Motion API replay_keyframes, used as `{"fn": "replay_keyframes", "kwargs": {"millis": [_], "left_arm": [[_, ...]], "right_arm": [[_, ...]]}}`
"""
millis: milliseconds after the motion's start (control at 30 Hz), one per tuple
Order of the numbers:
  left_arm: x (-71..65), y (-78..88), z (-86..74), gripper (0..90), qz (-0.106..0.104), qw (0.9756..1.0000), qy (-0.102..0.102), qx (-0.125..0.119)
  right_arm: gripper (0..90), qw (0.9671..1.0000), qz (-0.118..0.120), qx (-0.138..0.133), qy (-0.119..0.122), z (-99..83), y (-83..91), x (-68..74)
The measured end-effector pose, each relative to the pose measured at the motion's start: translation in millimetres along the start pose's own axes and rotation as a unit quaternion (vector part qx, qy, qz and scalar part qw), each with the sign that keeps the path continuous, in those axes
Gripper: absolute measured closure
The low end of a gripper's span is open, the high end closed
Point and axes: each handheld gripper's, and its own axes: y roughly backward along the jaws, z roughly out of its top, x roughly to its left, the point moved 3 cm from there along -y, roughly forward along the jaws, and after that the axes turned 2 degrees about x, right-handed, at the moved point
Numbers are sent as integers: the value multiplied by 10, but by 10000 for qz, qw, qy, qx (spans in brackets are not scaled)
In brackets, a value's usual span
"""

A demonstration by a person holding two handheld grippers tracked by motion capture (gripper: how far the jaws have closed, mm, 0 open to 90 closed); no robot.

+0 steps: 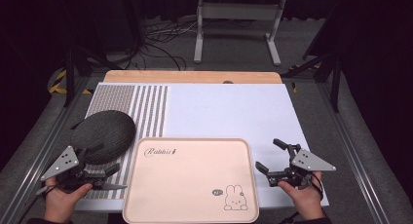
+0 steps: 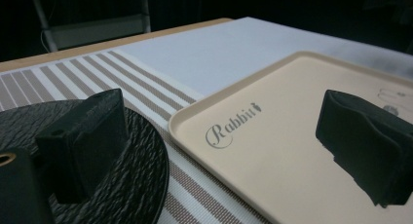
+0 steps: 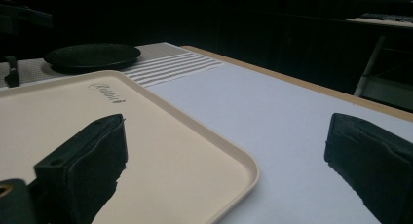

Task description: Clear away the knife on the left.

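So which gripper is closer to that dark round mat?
Left. The left gripper sits right at the near edge of the dark round mat, fingers open, while the right gripper is beyond the tray.

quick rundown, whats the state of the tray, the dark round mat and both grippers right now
tray: flat on the table, nothing in it
dark round mat: flat on the striped cloth, left of the tray, not held
left hand-held gripper: open, holding nothing, by the mat
right hand-held gripper: open, holding nothing, right of the tray

Bare tray (image 1: 195,185) between both tongs
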Motion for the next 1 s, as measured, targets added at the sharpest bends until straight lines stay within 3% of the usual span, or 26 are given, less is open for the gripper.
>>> {"fn": "replay_keyframes", "kwargs": {"millis": [300,567,800,900,1000], "left_arm": [[61,27,62,67,-63,9977,-271,613],[66,38,66,96,-179,9928,-365,1122],[92,67,109,97,-268,9859,-535,1565],[94,82,124,97,-330,9814,-626,1785],[90,90,129,99,-427,9744,-697,2096]], "right_arm": [[22,10000,19,33,-4,-11,-21,-2],[23,9999,109,101,-28,-55,-36,-5],[25,9995,204,220,3,-80,-64,13],[26,9994,232,254,14,-87,-70,17],[26,9993,248,265,23,-89,-75,19]]}}
